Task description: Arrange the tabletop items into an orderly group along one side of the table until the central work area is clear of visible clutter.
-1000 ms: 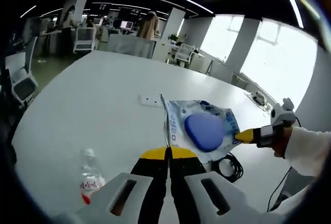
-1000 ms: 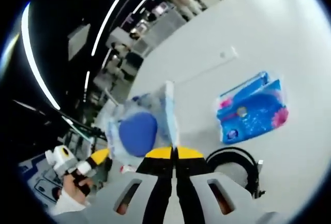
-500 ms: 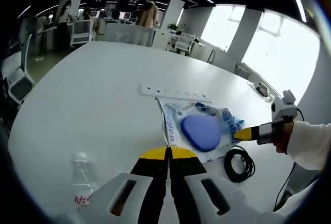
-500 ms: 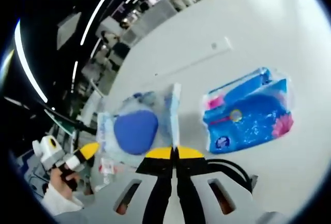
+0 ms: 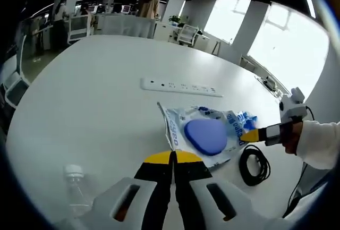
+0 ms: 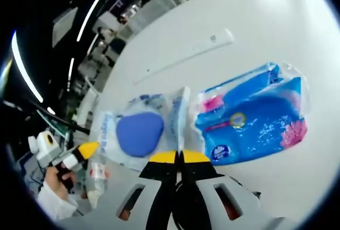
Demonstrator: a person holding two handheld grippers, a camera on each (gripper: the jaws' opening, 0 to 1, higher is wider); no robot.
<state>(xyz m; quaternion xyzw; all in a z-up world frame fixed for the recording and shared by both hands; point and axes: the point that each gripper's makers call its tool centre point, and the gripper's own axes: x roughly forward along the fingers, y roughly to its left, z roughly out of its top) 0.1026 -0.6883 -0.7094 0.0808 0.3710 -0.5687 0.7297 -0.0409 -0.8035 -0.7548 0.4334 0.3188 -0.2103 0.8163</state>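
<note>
A clear plastic bag with a blue oval pad inside (image 5: 208,135) is stretched between my two grippers, low over the white table (image 5: 95,97). My left gripper (image 5: 172,159) is shut on the bag's near edge. The right gripper's yellow tip (image 5: 251,136) pinches the far edge, held by a hand in a white sleeve. In the right gripper view the same bag (image 6: 139,133) sits just left of a blue tissue pack (image 6: 255,122). My right gripper (image 6: 179,158) is shut on the bag's edge, and the left gripper (image 6: 84,149) comes in from the left.
A white power strip (image 5: 178,86) (image 6: 207,42) lies farther out on the table. A black cable coil (image 5: 255,161) rests beside the bag. A clear water bottle (image 5: 76,187) (image 6: 95,179) lies near the left gripper. Office desks and chairs stand beyond the table.
Both grippers have carried the bag lower and closer to the blue tissue pack, keeping hold of it. More of the power strip has come into sight.
</note>
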